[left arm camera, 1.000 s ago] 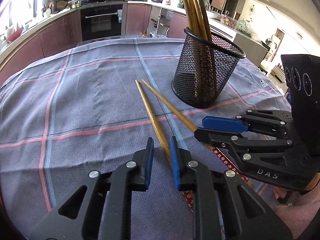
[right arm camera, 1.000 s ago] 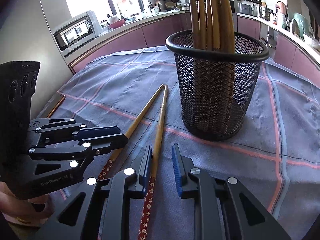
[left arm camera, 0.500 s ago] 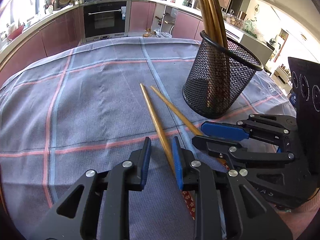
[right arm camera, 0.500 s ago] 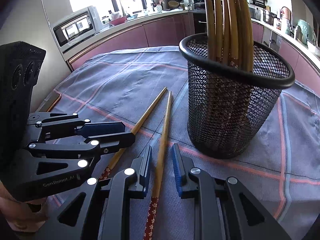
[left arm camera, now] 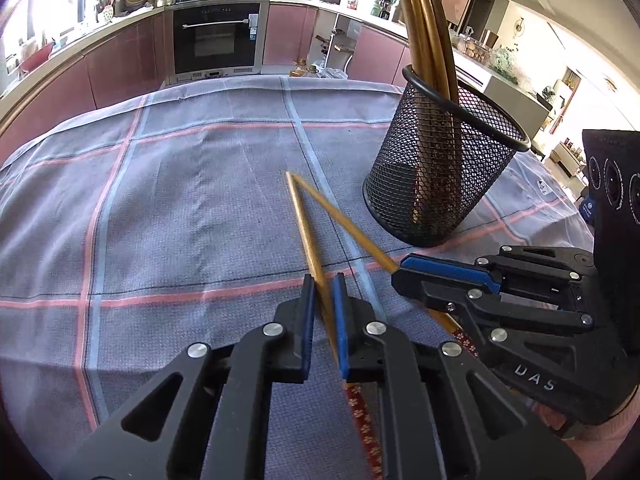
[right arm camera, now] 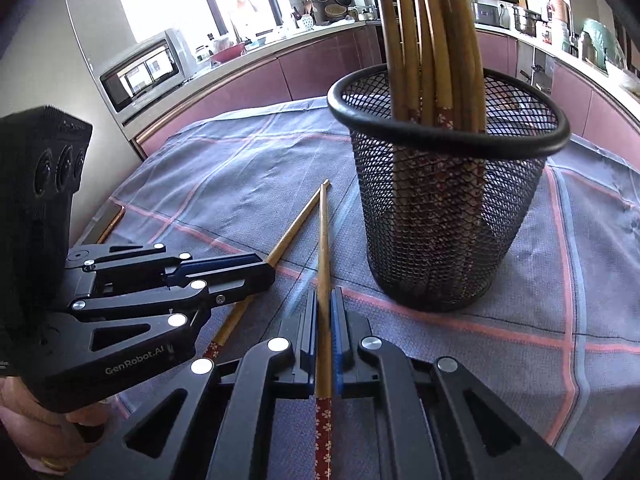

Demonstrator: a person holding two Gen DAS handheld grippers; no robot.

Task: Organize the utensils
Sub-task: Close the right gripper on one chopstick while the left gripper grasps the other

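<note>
Two wooden chopsticks with red flowered ends lie on the checked tablecloth [left arm camera: 160, 220], their tips touching in a V. My left gripper [left arm camera: 322, 280] has its jaws closing, pads pressed on the left chopstick [left arm camera: 304, 224]. My right gripper [right arm camera: 324, 294] has its jaws closing too, pads clamped on the right chopstick [right arm camera: 323, 240]. Each gripper shows from the side in the other's view: the right gripper [left arm camera: 400, 276] over the right chopstick [left arm camera: 340, 220], the left gripper [right arm camera: 268, 270] over the left chopstick [right arm camera: 292, 228]. A black mesh cup [left arm camera: 440, 168] holding several chopsticks stands just beyond.
The mesh cup [right arm camera: 448, 220] stands close ahead and right of the right gripper. A person's hand [right arm camera: 40, 452] holds the left gripper. Kitchen cabinets, an oven [left arm camera: 216, 40] and a microwave [right arm camera: 140, 72] line the room behind the table's far edge.
Both grippers' jaws have closed from a narrow gap onto their chopsticks. The two chopstick tips, slightly apart before, now meet. The mesh cup looms a little nearer.
</note>
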